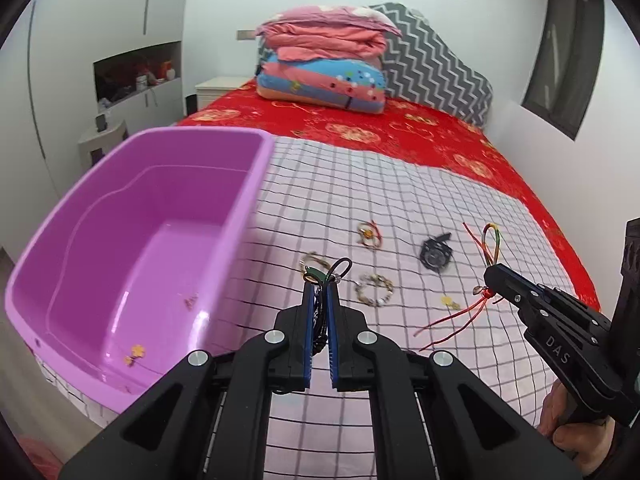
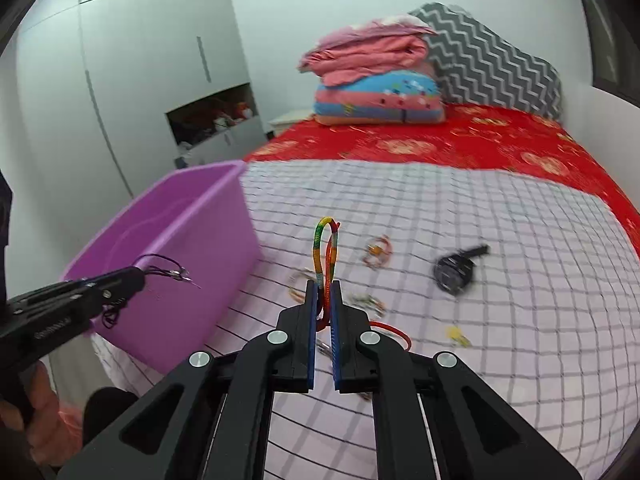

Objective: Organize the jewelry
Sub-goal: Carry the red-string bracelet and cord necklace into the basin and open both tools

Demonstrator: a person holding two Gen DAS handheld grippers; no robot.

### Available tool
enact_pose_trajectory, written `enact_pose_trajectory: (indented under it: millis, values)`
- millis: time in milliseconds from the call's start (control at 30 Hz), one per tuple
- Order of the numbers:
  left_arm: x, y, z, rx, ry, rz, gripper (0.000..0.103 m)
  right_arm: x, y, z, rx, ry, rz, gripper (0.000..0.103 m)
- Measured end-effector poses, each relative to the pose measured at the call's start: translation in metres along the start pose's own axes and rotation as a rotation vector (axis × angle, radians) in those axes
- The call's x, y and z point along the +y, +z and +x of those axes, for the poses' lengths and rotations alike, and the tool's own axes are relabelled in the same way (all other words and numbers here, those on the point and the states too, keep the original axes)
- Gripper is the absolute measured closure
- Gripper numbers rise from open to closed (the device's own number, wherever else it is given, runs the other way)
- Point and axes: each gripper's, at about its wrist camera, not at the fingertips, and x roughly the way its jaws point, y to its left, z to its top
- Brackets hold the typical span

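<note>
My left gripper [image 1: 320, 286] is shut on a dark cord bracelet [image 1: 340, 267] whose loop sticks out past the tips, just right of the purple tub [image 1: 256, 184]. My right gripper [image 2: 324, 286] is shut on a rainbow cord bracelet [image 2: 326, 248] with red strings trailing below it. Both are held above the checked cloth [image 2: 520, 280]. On the cloth lie a black watch [image 2: 456, 270], a red-and-gold bracelet [image 2: 378, 252], a bead bracelet [image 1: 374, 290], a thin gold bangle [image 1: 314, 260] and a small yellow piece [image 2: 458, 336]. Small gold pieces [image 1: 136, 352] lie in the tub.
The tub [image 2: 200, 240] stands at the left edge of the bed. Beyond the checked cloth is a red bedspread [image 1: 400, 128] with folded quilts [image 1: 324, 68] and a zigzag pillow [image 1: 436, 64]. A hand [image 1: 568, 432] holds the right gripper [image 1: 489, 276].
</note>
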Motion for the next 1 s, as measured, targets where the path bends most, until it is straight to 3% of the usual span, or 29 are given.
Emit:
enact_pose_trajectory:
  millis: [433, 700, 1000]
  values:
    - [0.111, 0.045, -0.030, -0.104, 0.181, -0.112, 0.096, 0.141, 0.076, 0.046, -0.052, 0.225, -0.179, 0.097]
    - [0.160, 0.022, -0.006, -0.028, 0.257, -0.183, 0.096, 0.202, 0.079, 0.099, 0.056, 0.300, -0.247, 0.097]
    - [0.184, 0.011, 0.013, 0.028, 0.294, -0.232, 0.096, 0.219, 0.066, 0.144, 0.192, 0.281, -0.278, 0.097]
